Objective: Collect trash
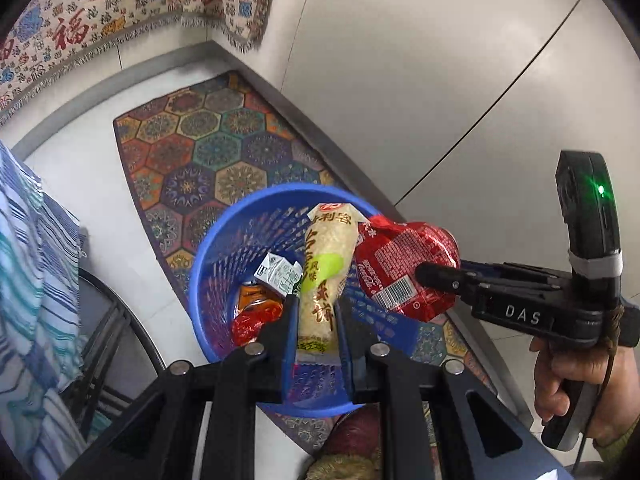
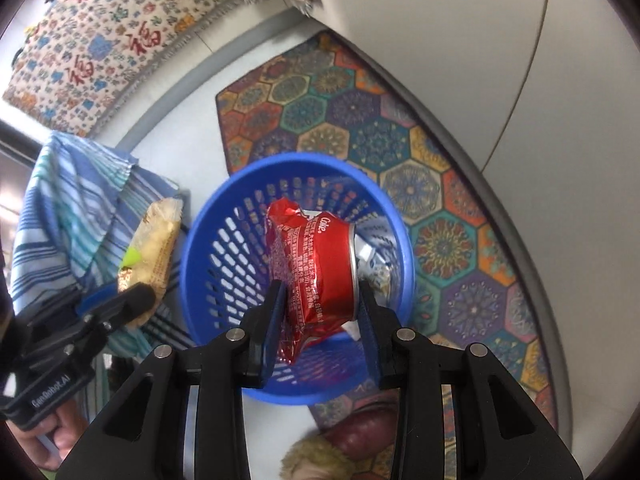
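Note:
A blue plastic basket (image 1: 212,240) stands on a patterned mat; it also shows in the right wrist view (image 2: 208,248). My left gripper (image 1: 316,304) is shut on a long beige snack packet (image 1: 324,264) and holds it over the basket; the packet also shows in the right wrist view (image 2: 156,240). My right gripper (image 2: 320,300) is shut on a crushed red Coke can (image 2: 316,272) above the basket; the can also shows in the left wrist view (image 1: 404,268). Inside the basket lie a small white carton (image 1: 280,274) and a crushed orange-red can (image 1: 256,308).
The hexagon-patterned mat (image 1: 208,152) lies along a grey wall base. A blue striped cloth (image 1: 28,264) hangs at the left over a dark frame. A patterned fringed cloth (image 1: 100,12) hangs at the top left. A furry slipper (image 2: 348,444) lies below the basket.

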The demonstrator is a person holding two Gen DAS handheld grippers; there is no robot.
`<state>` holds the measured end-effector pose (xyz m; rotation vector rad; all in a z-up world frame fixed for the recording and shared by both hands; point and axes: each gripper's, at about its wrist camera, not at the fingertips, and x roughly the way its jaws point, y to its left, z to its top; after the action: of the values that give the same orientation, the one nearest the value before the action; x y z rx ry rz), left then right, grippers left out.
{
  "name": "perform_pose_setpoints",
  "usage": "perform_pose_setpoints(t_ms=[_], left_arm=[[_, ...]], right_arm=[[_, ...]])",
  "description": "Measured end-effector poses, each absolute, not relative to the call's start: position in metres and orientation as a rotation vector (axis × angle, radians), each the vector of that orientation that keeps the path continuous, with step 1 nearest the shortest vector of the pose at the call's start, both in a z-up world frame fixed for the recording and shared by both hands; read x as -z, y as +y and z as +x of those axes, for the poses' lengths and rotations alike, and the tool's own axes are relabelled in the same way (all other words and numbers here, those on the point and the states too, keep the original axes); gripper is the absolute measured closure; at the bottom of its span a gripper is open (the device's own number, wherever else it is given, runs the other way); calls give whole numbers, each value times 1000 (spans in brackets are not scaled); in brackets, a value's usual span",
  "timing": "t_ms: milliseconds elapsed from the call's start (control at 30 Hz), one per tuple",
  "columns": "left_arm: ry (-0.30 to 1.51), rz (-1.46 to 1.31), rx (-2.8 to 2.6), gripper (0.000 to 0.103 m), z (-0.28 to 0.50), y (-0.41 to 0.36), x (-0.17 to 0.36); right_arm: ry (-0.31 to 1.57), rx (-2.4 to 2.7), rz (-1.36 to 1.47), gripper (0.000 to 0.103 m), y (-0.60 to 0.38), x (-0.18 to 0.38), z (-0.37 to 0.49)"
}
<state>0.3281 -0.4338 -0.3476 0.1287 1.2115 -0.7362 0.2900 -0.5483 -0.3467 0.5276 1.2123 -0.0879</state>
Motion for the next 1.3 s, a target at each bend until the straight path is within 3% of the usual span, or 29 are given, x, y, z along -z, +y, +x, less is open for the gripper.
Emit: perform_pose_setpoints(t_ms=[67, 100, 133, 167, 233, 267, 433, 600, 700, 800, 933, 1300], left_arm=[[1231, 143, 742, 83, 332, -436, 357], [1241, 146, 744, 82, 334, -438, 362], [1253, 149, 746, 76, 335, -440, 366], [1263, 146, 747, 72, 337, -441, 369], [1256, 134, 732, 55, 337, -440, 369], [1240, 130, 723, 55, 335, -438, 366], [1148, 128, 692, 38, 329, -432, 336], [1062, 115, 702, 15, 315, -424, 287], [1021, 121, 719, 13, 301, -414, 255], [993, 150, 704, 0, 281, -402, 228], [901, 205, 650, 0, 246, -383, 193], [830, 160, 686, 0, 197, -327, 114]], right_arm=[[1221, 81, 573, 64, -551, 360, 294], [1222, 76, 598, 56, -553, 366, 295], [1222, 82, 616, 40, -556, 372, 294], [1218, 97, 627, 34, -556, 376, 294], [1204, 113, 646, 29, -559, 377, 291], [1197, 117, 650, 27, -561, 376, 290], [1129, 204, 608, 2, -569, 349, 281], [1092, 239, 564, 0, -567, 304, 268], [1061, 241, 498, 0, -560, 269, 252], [1018, 247, 424, 0, -547, 235, 224], [990, 349, 286, 0, -523, 199, 183], [859, 383, 321, 0, -489, 144, 105]])
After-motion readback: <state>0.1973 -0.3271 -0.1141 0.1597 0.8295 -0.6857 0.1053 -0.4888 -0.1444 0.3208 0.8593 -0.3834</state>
